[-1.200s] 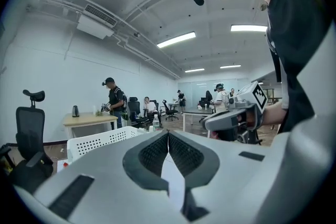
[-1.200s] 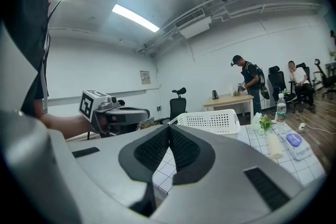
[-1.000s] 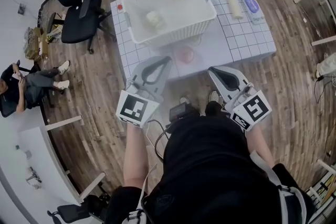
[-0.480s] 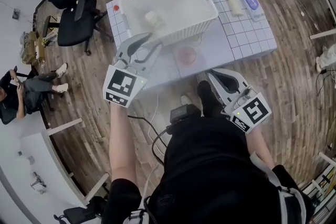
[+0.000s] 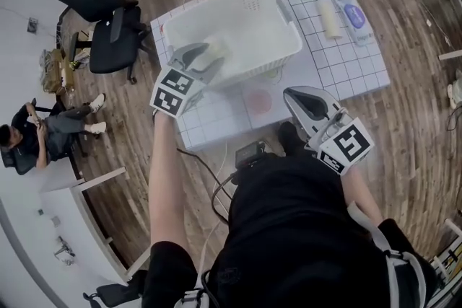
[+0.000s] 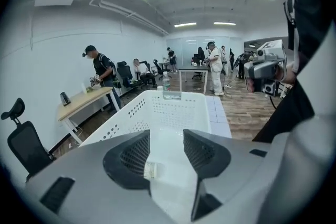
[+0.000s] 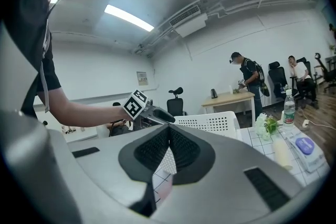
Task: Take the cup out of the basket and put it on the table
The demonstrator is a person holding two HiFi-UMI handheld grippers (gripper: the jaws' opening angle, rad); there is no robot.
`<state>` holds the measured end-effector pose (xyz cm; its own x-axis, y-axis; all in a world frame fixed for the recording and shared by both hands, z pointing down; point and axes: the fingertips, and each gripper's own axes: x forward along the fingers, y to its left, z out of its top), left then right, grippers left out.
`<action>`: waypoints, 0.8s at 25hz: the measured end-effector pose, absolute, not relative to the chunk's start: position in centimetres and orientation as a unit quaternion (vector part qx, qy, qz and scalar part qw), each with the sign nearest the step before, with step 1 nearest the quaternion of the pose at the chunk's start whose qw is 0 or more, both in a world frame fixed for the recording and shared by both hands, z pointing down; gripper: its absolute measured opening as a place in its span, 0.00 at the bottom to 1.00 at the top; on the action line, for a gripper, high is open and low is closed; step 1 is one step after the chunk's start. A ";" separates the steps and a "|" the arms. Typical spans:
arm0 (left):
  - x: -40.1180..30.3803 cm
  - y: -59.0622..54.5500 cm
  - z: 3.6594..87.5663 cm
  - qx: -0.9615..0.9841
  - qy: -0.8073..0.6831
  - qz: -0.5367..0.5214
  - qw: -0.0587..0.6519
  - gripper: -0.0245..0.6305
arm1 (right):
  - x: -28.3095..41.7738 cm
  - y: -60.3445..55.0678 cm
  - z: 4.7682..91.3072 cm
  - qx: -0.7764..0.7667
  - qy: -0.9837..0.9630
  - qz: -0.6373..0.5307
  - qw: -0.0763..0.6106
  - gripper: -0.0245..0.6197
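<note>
Left tongs, just opening, grip nothing above the cup in the basket; right tongs closed, empty.

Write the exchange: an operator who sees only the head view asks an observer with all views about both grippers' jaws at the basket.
Operator: I see the left gripper over the basket. Are its jaws open?
Observer: Yes. The left gripper view shows them apart, having just been opening. The cup lies in the basket beyond them, seen in the gap, untouched.
Operator: And the right gripper?
Observer: The right gripper view shows its jaws together, with nothing between them.
</note>
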<state>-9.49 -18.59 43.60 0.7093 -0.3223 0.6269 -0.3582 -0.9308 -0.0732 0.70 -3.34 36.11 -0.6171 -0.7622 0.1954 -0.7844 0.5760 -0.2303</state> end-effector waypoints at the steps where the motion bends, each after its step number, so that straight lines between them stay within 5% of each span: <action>1: -9.1 -19.4 44.4 0.921 -0.181 0.345 0.031 0.33 | 1.2 -4.1 36.3 0.435 -0.887 0.150 0.037 0.06; 20: -7.4 -27.7 57.1 0.831 -0.101 0.544 0.060 0.42 | 7.4 -10.5 39.4 0.447 -0.873 0.188 0.058 0.06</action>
<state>-7.42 -27.74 57.08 0.3877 -0.1030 0.9160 -0.2327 -0.9725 -0.0109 7.35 -10.52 39.38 -0.5937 -0.7583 0.2691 -0.8019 0.5299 -0.2761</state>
